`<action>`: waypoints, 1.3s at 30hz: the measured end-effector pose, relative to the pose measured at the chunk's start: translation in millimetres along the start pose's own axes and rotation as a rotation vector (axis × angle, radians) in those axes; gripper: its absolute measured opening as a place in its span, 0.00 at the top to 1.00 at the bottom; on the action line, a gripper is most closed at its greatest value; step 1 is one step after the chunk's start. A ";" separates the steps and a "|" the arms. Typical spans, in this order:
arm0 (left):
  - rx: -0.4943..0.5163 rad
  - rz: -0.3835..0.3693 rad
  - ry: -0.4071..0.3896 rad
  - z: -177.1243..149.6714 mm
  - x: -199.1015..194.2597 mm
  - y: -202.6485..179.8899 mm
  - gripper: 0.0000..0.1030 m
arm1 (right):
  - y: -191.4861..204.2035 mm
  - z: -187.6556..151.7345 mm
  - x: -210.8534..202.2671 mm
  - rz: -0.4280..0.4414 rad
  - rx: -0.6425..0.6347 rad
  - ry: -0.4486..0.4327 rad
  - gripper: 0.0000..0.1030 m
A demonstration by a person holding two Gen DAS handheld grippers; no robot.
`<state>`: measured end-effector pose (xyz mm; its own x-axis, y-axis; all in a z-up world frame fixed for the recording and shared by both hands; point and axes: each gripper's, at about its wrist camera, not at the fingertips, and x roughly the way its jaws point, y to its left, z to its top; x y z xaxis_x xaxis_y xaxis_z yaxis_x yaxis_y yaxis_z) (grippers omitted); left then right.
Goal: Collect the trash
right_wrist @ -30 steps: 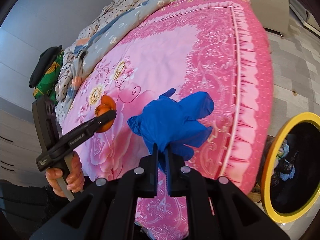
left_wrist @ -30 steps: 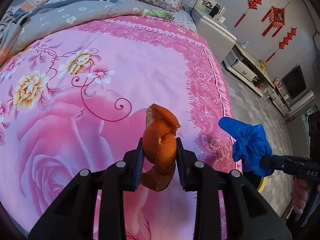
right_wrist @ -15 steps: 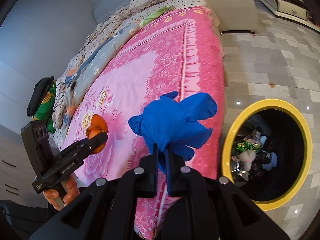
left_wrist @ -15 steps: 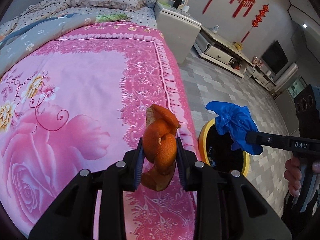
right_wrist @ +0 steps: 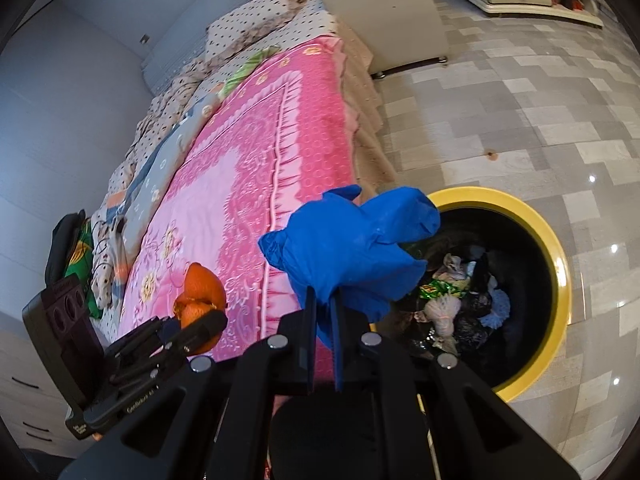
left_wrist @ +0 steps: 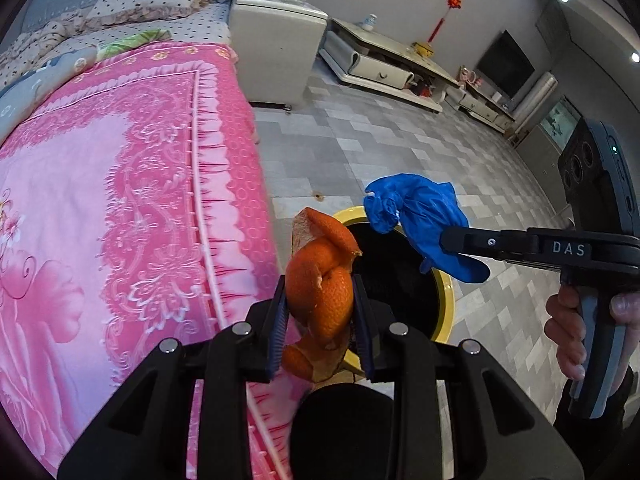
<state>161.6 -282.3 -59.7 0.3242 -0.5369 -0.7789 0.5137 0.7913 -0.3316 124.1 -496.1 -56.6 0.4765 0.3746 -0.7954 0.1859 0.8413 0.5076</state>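
My left gripper is shut on a curled orange peel, held at the edge of the pink bed, beside the bin. In the right wrist view the same peel shows at lower left in that gripper. My right gripper is shut on a crumpled blue glove, which hangs over the near-left rim of the yellow-rimmed black trash bin. From the left wrist view the glove sits above the bin, pinched by the right gripper. Several pieces of rubbish lie inside the bin.
The pink floral bed cover fills the left side, with pillows and bedding at the far end. A white bedside cabinet and a low TV unit stand beyond on the grey tiled floor. A person's hand holds the right gripper's handle.
Both grippers have swung from over the bed toward its right edge. The bin has come into view under the glove and beside the peel. Both grips are unchanged.
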 end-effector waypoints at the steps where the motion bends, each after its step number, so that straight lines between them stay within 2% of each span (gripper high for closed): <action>1: 0.008 -0.004 0.005 0.7 4.9 -5.9 0.73 | -5.2 0.3 -0.8 -0.001 0.008 -0.002 0.95; 11: 0.063 -0.015 0.056 -3.5 50.9 -44.0 0.73 | -57.3 3.3 -1.1 -0.019 0.107 -0.010 0.94; 20: 0.062 -0.020 0.098 -12.6 79.5 -55.3 0.70 | -92.9 7.7 2.9 -0.008 0.202 -0.015 0.94; 23: 0.056 -0.028 0.098 -12.2 79.4 -54.2 0.68 | -97.1 7.2 1.4 -0.011 0.216 -0.019 0.91; 27: 0.062 -0.023 0.076 -10.6 72.6 -55.4 0.61 | -96.5 8.0 -0.7 -0.010 0.222 -0.025 0.88; 31: 0.060 -0.025 0.067 -10.6 65.9 -53.1 0.57 | -95.9 8.4 -4.5 -0.025 0.227 -0.037 0.79; 39: 0.028 -0.023 0.044 -13.0 49.1 -33.9 0.55 | -94.9 4.8 -8.3 -0.036 0.241 -0.040 0.79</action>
<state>149.8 -331.7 -93.6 0.2772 -0.5407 -0.7943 0.5430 0.7701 -0.3348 106.7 -580.9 -96.5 0.4987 0.3263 -0.8030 0.4009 0.7345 0.5475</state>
